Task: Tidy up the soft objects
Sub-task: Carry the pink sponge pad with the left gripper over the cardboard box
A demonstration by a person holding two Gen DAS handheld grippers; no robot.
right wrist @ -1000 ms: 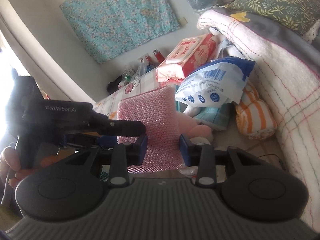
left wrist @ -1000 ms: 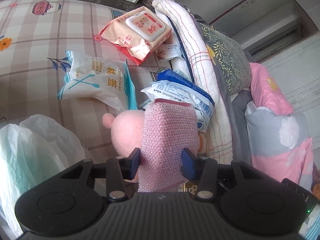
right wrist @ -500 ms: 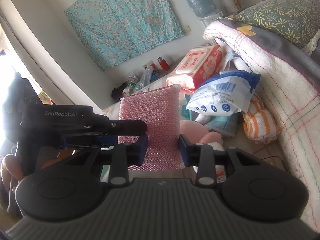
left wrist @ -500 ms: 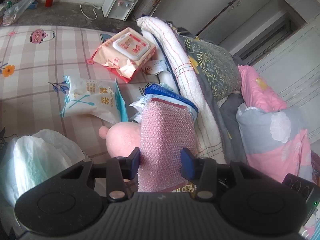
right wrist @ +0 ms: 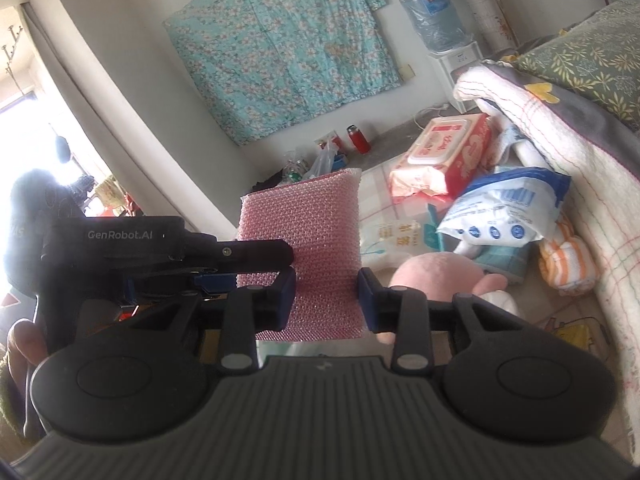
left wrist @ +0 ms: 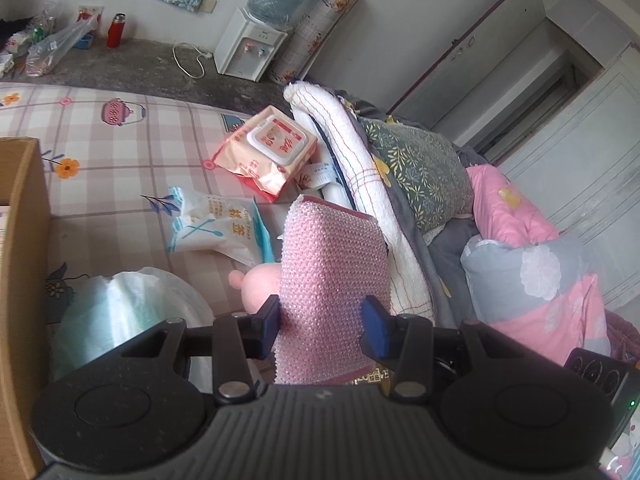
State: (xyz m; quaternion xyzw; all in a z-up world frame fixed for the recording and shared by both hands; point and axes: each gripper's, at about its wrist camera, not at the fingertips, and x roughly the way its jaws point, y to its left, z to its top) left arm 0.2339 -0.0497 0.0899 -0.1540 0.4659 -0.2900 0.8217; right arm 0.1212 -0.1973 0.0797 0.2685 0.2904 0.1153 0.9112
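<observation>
Both grippers clamp one pink bubble-wrap pad (left wrist: 332, 280) above the bed: left gripper (left wrist: 322, 324) and right gripper (right wrist: 326, 294) grip opposite edges. "GenRobot.AI" marks the left gripper; "Cotton Swab" marks the white packet (left wrist: 216, 228).

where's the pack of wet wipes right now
In the left wrist view the wet wipes pack lies on the checked sheet, against the rolled white blanket, beyond the cotton swab bag.

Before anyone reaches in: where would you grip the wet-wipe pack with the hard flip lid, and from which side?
Grip the wet-wipe pack across its two long soft sides, coming from above. It lies flat on the checked sheet, lid up, so the top is clear; the rigid lid gives the jaws nothing, and the rolled blanket crowds one end.
</observation>
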